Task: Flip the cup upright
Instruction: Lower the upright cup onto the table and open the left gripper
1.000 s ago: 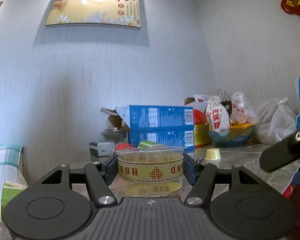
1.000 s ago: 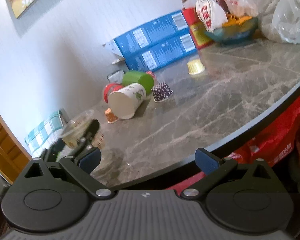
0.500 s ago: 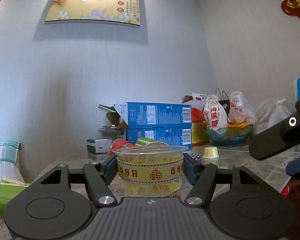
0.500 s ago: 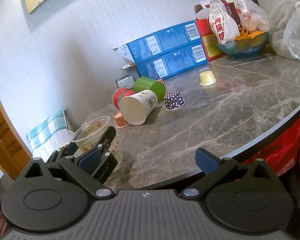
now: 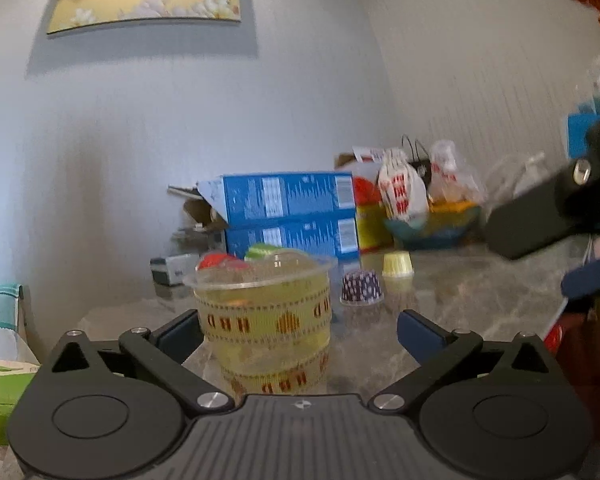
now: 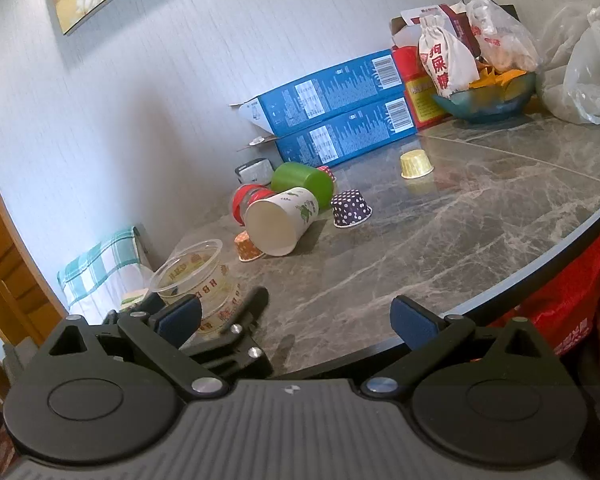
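Note:
A clear plastic cup with yellow "HBD" bands [image 5: 264, 320] stands upright on the marble table, rim up. My left gripper [image 5: 298, 330] is open around it; the left finger is near its side, the right finger stands well off. The cup also shows in the right wrist view [image 6: 198, 280] at the table's left edge. My right gripper [image 6: 296, 316] is open and empty above the table's front edge. A white paper cup [image 6: 280, 220] lies on its side, mouth toward me. A green cup [image 6: 302, 180] and a red-rimmed cup [image 6: 246, 200] lie behind it.
Small cupcake liners sit on the table: purple dotted [image 6: 350, 212], yellow [image 6: 416, 164], orange [image 6: 247, 246]. Two blue boxes [image 6: 340, 120] line the wall. A blue bowl [image 6: 488, 100] with snack bags and plastic bags [image 6: 588, 68] stand at the back right. The table edge [image 6: 540, 268] curves at right.
My left gripper has opened and let go of the clear cup, which now stands on the table. The right gripper has shifted slightly, with the view swinging toward the cups.

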The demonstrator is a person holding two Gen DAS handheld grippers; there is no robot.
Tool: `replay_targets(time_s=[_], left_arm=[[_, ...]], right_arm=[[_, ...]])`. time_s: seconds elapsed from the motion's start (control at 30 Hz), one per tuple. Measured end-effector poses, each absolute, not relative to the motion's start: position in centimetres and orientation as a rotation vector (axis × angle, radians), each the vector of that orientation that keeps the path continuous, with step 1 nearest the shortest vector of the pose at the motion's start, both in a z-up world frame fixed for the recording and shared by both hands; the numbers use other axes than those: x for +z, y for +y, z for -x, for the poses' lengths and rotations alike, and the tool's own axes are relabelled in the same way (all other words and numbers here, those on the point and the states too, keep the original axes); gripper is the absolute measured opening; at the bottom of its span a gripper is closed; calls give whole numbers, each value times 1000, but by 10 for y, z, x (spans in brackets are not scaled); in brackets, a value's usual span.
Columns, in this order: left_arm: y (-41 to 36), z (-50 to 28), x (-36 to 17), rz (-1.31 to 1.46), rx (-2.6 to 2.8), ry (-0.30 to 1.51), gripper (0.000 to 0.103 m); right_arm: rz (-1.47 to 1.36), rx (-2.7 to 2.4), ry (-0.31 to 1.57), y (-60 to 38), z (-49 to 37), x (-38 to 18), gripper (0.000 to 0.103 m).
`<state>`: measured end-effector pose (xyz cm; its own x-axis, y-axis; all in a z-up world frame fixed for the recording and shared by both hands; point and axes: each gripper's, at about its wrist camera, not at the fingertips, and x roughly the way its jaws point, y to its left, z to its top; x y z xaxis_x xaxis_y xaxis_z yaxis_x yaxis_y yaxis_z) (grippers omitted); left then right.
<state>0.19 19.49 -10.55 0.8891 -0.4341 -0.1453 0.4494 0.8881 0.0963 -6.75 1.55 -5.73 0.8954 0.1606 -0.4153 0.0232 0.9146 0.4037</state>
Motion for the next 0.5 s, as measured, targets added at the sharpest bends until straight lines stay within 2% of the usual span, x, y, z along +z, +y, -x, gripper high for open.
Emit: replay_targets(time_s=[0.3,0.5], left_arm=[[216,15,-105,-153,-447,171,103],[248,26,-48,-203,-485,357,103]], right_arm=[[-415,80,432,16,79,-57,102],[-282,46,379,28,95,-37,102]])
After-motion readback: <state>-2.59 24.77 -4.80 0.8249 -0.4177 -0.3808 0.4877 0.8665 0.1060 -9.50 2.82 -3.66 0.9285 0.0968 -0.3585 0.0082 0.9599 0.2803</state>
